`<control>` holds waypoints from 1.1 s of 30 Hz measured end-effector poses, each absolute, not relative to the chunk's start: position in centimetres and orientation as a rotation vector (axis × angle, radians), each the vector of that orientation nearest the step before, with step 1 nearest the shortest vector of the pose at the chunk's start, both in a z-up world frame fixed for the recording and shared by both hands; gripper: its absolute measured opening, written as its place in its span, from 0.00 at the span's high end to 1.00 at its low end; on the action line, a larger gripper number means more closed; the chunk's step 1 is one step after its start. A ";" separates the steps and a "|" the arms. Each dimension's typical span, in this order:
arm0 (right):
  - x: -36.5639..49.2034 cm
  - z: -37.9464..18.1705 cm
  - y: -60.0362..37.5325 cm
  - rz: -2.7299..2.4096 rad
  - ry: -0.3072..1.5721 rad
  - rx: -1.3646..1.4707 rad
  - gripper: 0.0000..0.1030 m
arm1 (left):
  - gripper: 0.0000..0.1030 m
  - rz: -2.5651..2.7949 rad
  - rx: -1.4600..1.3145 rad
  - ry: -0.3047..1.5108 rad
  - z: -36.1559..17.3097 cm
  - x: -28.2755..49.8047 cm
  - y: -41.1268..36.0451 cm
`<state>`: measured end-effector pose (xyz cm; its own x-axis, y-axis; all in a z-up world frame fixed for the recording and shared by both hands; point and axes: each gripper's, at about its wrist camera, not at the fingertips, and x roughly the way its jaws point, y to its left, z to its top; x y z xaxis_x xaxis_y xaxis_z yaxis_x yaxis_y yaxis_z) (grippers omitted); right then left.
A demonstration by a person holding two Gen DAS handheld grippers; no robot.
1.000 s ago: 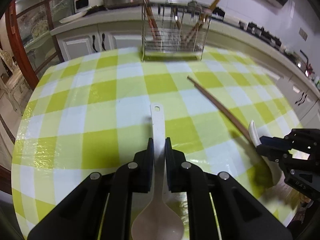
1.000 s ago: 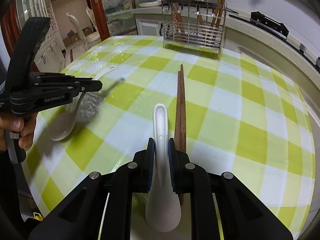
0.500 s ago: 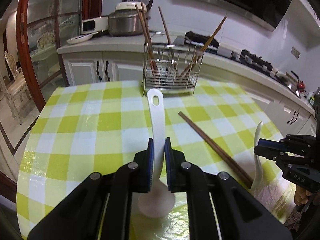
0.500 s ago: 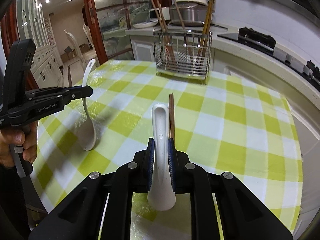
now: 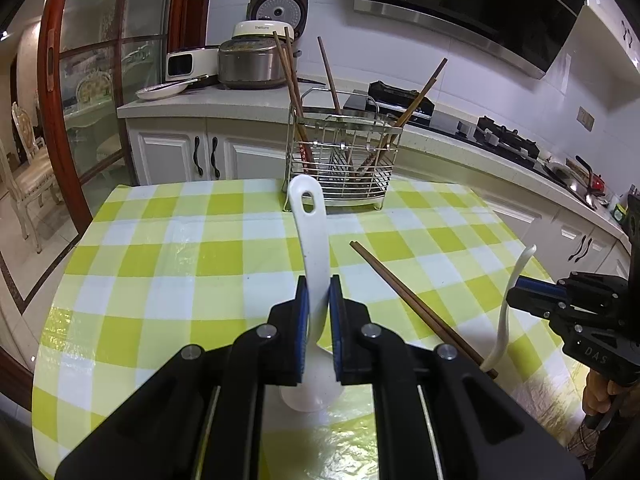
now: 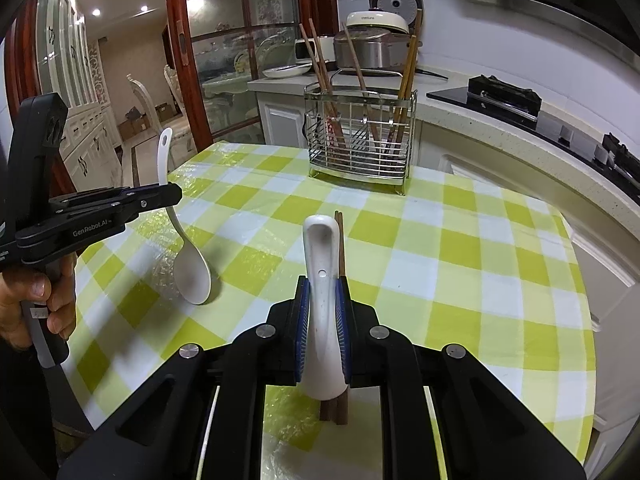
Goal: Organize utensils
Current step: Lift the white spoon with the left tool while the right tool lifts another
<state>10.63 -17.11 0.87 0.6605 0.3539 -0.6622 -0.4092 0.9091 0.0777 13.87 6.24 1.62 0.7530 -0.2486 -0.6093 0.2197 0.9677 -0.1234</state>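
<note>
1. L gripper (image 5: 318, 296): jaws closed on handle of a white ceramic spoon (image 5: 310, 240); spoon tilted up, hole end toward the rack, bowl low over the tablecloth (image 5: 160, 264) nr the near edge; can't tell if bowl touches it
2. R gripper (image 6: 322, 300): jaws clamped on handle of 2nd white soup spoon (image 6: 320, 280); handle end up, bowl down by the near edge
3. Pair of dark wooden chopsticks (image 6: 340, 248) lies flat on the cloth, just beside and partly under the R spoon; in L view it runs diagonally from mid-table to the near right edge
4. Wire utensil rack (image 6: 360, 136) stands at far edge of the table, well apart from both grippers; holds several chopsticks (image 6: 320, 68) leaning upright in its compartments
5. Behind the table: counter w/ rice cooker (image 5: 256, 60) + plate (image 5: 162, 90); white cabinets (image 5: 180, 152) below
</note>
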 end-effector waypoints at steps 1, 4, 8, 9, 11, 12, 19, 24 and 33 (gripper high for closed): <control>10.6 0.9 -17.1 0.430 0.727 -0.081 0.87 | 0.90 -0.256 -0.045 0.669 1.7 13.9 6.2; 10.5 1.3 -17.1 0.429 0.716 -0.082 0.87 | 0.90 -0.258 -0.045 0.664 1.8 13.9 6.2; 10.4 1.6 -17.2 0.427 0.708 -0.079 0.99 | 0.90 -0.259 -0.047 0.661 1.9 13.9 6.3; 10.4 1.7 -17.2 0.425 0.706 -0.078 0.99 | 0.90 -0.259 -0.048 0.661 1.9 13.9 6.3; 10.5 1.5 -17.1 0.427 0.713 -0.086 0.99 | 0.90 -0.259 -0.047 0.664 1.9 13.9 6.3; 10.5 1.4 -17.1 0.427 0.721 -0.092 0.99 | 0.90 -0.260 -0.047 0.665 1.9 13.9 6.3; 11.4 0.0 -15.8 0.423 0.777 -0.117 0.76 | 0.90 -0.253 -0.056 0.664 2.0 13.9 6.8; 12.3 -0.8 -12.9 0.517 0.754 -0.205 0.27 | 0.90 -0.238 -0.062 0.668 1.8 13.8 7.7; 17.0 -4.5 -5.3 0.768 0.879 -0.536 0.31 | 0.90 -0.197 -0.096 0.670 1.6 13.4 10.2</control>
<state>17.05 -5.31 -4.50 0.4077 0.3687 -0.8354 -0.7786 0.6182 -0.1072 13.45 10.15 1.63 0.7662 -0.2120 -0.6067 0.1503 0.9769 -0.1516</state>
